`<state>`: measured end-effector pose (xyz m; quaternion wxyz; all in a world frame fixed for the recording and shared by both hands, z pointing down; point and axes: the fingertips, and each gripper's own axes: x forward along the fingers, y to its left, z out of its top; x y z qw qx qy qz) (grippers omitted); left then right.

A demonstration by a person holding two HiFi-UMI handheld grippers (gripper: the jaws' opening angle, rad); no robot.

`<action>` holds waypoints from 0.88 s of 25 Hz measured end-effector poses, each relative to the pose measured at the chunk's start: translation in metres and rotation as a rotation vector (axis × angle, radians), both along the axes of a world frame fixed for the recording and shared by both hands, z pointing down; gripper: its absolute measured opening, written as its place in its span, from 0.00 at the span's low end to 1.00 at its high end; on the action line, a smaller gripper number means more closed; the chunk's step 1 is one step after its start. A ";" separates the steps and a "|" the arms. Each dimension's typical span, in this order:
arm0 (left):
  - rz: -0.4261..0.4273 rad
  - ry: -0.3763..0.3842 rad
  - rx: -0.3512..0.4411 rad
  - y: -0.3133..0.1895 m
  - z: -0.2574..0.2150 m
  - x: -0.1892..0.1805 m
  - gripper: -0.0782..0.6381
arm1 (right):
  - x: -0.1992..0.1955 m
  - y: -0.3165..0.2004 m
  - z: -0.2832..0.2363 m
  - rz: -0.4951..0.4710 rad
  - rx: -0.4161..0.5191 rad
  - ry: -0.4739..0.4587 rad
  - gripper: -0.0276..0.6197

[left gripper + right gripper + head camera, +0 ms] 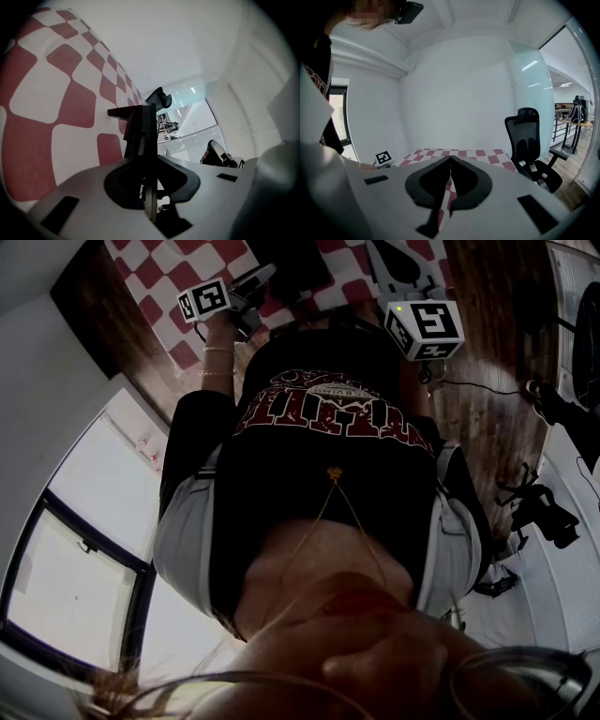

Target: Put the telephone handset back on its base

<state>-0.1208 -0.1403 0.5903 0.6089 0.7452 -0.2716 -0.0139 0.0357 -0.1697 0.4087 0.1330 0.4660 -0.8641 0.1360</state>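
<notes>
Your left gripper (141, 117) has its jaws clamped on the dark telephone handset (149, 133), seen edge-on over the red-and-white checked bench cloth (70, 103), while your right gripper (450, 158), jaws together and empty, points across that cloth, a black office chair (529, 140) standing to the right.

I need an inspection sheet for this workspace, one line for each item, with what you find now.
surface: red-and-white checked cloth, lying smooth.
job's things: black flat piece, probably the handset, in the left gripper; base not identified.
clutter: small black device, unidentified.
grippers: left gripper shut on the piece; right gripper shut, empty.
cables: thin black cable on the wooden floor.
surroundings: black office chair, white wall, window.
</notes>
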 end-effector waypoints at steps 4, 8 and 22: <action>0.014 -0.019 0.005 0.000 0.003 0.002 0.22 | 0.002 0.000 0.000 0.005 0.000 0.001 0.07; 0.029 -0.052 0.013 0.000 0.007 0.002 0.22 | 0.003 0.000 -0.001 0.007 0.002 -0.001 0.07; 0.034 -0.175 0.063 -0.001 0.019 0.001 0.22 | 0.001 -0.001 -0.005 -0.022 0.015 -0.006 0.07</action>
